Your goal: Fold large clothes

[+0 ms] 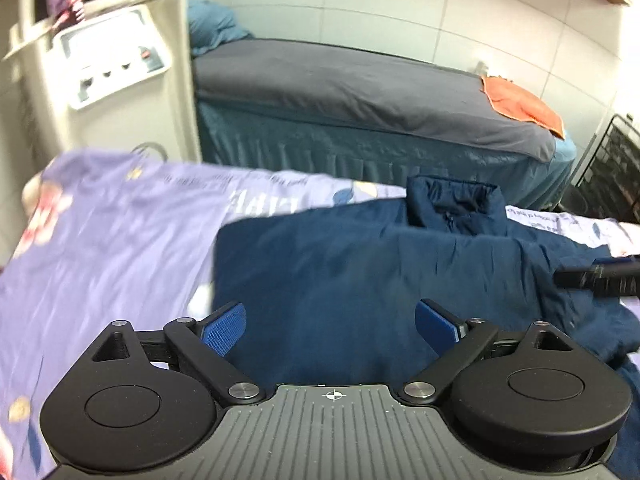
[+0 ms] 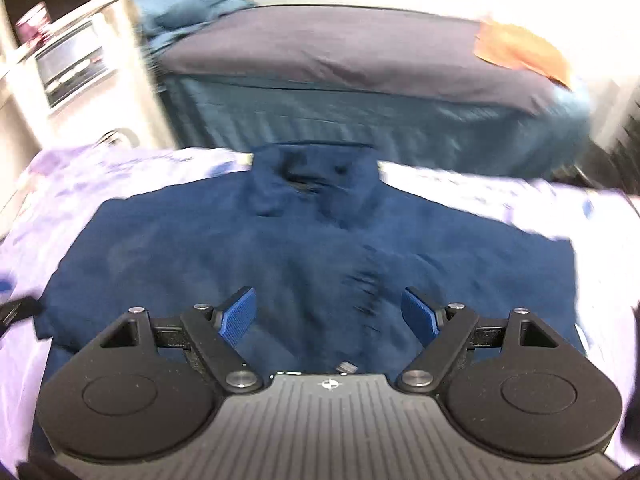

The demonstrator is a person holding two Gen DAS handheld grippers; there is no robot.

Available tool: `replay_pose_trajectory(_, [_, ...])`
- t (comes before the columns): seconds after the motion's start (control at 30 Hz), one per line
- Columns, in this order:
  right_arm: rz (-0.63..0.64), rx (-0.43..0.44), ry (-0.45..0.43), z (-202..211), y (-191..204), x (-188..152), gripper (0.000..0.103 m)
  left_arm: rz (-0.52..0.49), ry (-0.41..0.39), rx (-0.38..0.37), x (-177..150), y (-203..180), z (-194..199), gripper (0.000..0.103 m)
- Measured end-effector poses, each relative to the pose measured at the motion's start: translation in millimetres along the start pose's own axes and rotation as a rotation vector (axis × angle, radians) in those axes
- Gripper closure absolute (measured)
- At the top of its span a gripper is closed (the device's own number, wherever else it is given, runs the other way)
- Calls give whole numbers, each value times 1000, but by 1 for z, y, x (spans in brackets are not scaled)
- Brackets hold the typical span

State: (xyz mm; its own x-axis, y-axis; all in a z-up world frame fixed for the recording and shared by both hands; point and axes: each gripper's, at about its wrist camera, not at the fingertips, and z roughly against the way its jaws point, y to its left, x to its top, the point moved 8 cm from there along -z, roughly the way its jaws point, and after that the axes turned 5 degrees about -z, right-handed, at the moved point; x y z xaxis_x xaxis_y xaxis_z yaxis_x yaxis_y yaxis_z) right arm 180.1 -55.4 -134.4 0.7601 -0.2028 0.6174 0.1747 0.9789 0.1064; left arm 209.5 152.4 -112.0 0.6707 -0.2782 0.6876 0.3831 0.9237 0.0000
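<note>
A navy blue jacket lies flat on a lilac printed sheet, collar toward the far edge. My left gripper is open and empty, hovering over the jacket's left part near its straight left edge. My right gripper is open and empty above the middle of the jacket, in line with the collar. The right gripper's black body shows at the right edge of the left wrist view. The right wrist view is motion-blurred.
Beyond the sheet's far edge stands a bed with a grey cover, a teal skirt and an orange cloth on it. A white machine on a stand is at the left. A black wire rack is at the right.
</note>
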Motion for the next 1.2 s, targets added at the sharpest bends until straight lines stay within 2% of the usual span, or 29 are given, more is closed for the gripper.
replay_pose_trajectory(0.07, [50, 20, 35, -16, 17, -5, 22, -40, 38, -2, 6, -13, -30, 0])
replay_pose_trajectory(0.17, [92, -5, 120, -49, 25, -18, 22, -92, 203, 16, -11, -25, -78, 0])
replay_pose_trajectory(0.23, [77, -53, 192, -73, 18, -30, 22, -148, 274, 57, -28, -27, -102, 0])
replay_pose_trajectory(0.33, [15, -58, 278, -102, 10, -40, 18, -212, 290, 68, -42, -27, -118, 0])
replay_pose_trajectory(0.37, [7, -61, 277, -105, 9, -40, 17, -208, 293, 62, -43, -26, -121, 0])
replay_pose_trajectory(0.43, [21, -112, 290, -113, 9, -39, 3, -172, 326, 48, -43, -22, -127, 0])
replay_pose_trajectory(0.53, [-6, -122, 320, -125, 6, -40, 0, -146, 363, 27, -40, -20, -139, 0])
replay_pose_trajectory(0.7, [-23, -144, 356, -133, 6, -36, 0, -151, 358, 37, -37, -20, -150, 0])
replay_pose_trajectory(0.9, [-38, -131, 321, -134, 6, -37, 0, -149, 352, 41, -39, -19, -145, 0])
replay_pose_trajectory(1.07, [-36, -140, 306, -105, 8, -36, 2, -135, 324, 21, -36, -16, -129, 0])
replay_pose_trajectory(1.2, [-33, -59, 251, -63, 14, -33, 6, -135, 233, 5, -42, -12, -90, 0])
